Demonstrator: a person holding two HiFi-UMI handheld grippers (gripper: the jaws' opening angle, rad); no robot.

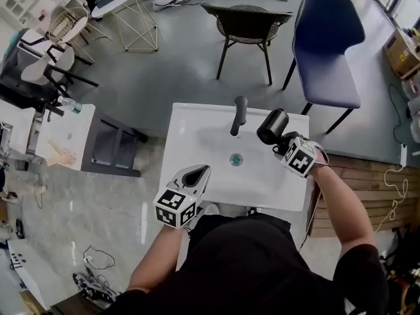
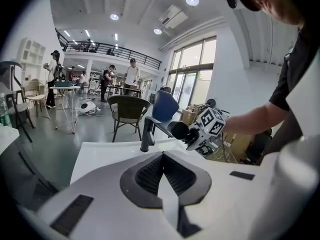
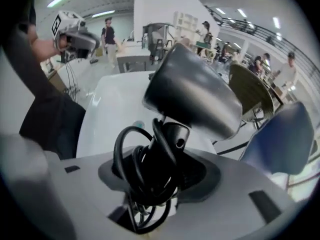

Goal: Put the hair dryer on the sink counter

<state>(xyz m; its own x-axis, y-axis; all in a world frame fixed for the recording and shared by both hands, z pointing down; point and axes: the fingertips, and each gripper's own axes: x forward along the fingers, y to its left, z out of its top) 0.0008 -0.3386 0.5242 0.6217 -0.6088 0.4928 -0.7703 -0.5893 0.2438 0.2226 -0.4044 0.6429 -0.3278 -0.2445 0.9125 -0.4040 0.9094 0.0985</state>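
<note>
A black hair dryer (image 1: 272, 126) hangs over the back right part of the white sink counter (image 1: 190, 120), to the right of the black faucet (image 1: 240, 113). My right gripper (image 1: 283, 146) is shut on its handle, which has the black cord wound round it. In the right gripper view the hair dryer (image 3: 195, 91) rises from the right gripper (image 3: 160, 169) with its barrel tilted over the basin. My left gripper (image 1: 200, 172) is shut and holds nothing, above the counter's front left edge. From the left gripper (image 2: 162, 176) I see the faucet (image 2: 146, 134) and the hair dryer (image 2: 179, 129).
A drain (image 1: 235, 159) sits in the middle of the basin. Behind the counter stand a wicker chair (image 1: 246, 21) and a blue chair (image 1: 325, 44). A dark grey rack (image 1: 115, 146) is at the left, wooden boards (image 1: 367, 176) at the right. People stand far off.
</note>
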